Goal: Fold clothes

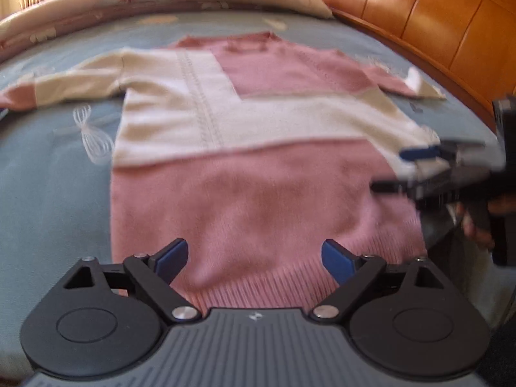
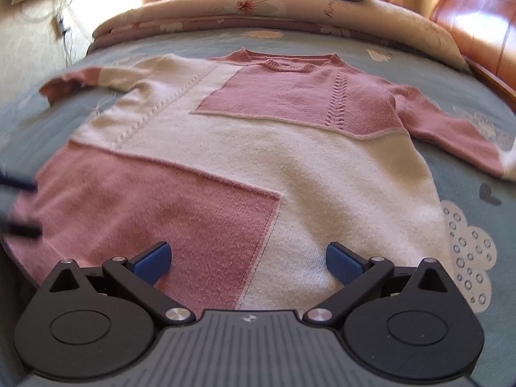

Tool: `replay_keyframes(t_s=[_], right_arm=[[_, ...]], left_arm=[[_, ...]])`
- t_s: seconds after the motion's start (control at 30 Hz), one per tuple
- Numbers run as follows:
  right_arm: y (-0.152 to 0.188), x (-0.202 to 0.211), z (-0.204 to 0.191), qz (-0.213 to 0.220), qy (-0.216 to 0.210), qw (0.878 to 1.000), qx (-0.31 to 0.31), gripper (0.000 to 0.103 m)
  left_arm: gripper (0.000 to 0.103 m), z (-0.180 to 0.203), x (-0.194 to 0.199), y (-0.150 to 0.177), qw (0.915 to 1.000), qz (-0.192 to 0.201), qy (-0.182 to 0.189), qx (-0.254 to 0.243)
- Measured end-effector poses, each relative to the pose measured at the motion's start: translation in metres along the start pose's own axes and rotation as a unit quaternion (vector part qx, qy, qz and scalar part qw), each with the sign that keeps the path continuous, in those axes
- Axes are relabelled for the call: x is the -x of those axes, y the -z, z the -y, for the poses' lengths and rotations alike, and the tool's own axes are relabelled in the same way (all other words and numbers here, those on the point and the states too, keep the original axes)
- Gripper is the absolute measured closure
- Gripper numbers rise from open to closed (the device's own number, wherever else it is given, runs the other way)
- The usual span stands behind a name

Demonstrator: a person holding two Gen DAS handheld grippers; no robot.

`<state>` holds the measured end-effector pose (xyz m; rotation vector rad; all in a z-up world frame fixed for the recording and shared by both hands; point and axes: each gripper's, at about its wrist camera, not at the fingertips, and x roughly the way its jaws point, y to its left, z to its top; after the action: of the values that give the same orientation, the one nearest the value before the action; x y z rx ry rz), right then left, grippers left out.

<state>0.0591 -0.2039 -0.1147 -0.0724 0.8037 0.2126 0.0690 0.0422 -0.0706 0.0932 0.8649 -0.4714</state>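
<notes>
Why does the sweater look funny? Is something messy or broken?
Nothing is broken or spilled. The sweater lies flat on the bed, front up, both sleeves spread out. It only looks patchy because it is knitted in pink and cream blocks. The left sleeve is slightly rumpled near the cuff.

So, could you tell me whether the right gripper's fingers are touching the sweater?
Cannot tell. In the right wrist view, the open right gripper hovers over the sweater, but no gap or contact is plainly visible.

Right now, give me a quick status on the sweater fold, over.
Left gripper open, right gripper open, both empty above the hem. Sweater flat on the bed, sleeves spread, unfolded. Nothing in the way.
</notes>
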Motion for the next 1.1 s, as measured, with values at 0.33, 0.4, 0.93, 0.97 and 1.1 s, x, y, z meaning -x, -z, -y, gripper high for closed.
replay_keyframes(t_s=[0.33, 0.4, 0.93, 0.97, 1.1], right_arm=[[0.006, 0.018, 0.038, -0.001, 0.017, 0.997, -0.078, 0.000], [0.021, 0.022, 0.048, 0.011, 0.005, 0.995, -0.103, 0.000], [-0.030, 0.022, 0.074, 0.064, -0.043, 0.991, -0.113, 0.000], [-0.038, 0.011, 0.079, 0.056, -0.054, 0.990, -0.121, 0.000], [-0.043, -0.035, 0.112, 0.000, -0.059, 0.987, -0.148, 0.000]], left_arm=[[0.013, 0.012, -0.071, -0.043, 0.9996, 0.001, 0.020, 0.018], [0.009, 0.018, -0.070, -0.027, 0.9997, 0.020, 0.013, 0.004], [0.001, 0.014, -0.051, -0.007, 0.9988, 0.031, 0.014, 0.034], [0.001, 0.015, -0.051, -0.007, 0.9989, 0.031, 0.013, 0.032], [0.001, 0.011, -0.049, -0.006, 0.9984, 0.033, 0.021, 0.042]])
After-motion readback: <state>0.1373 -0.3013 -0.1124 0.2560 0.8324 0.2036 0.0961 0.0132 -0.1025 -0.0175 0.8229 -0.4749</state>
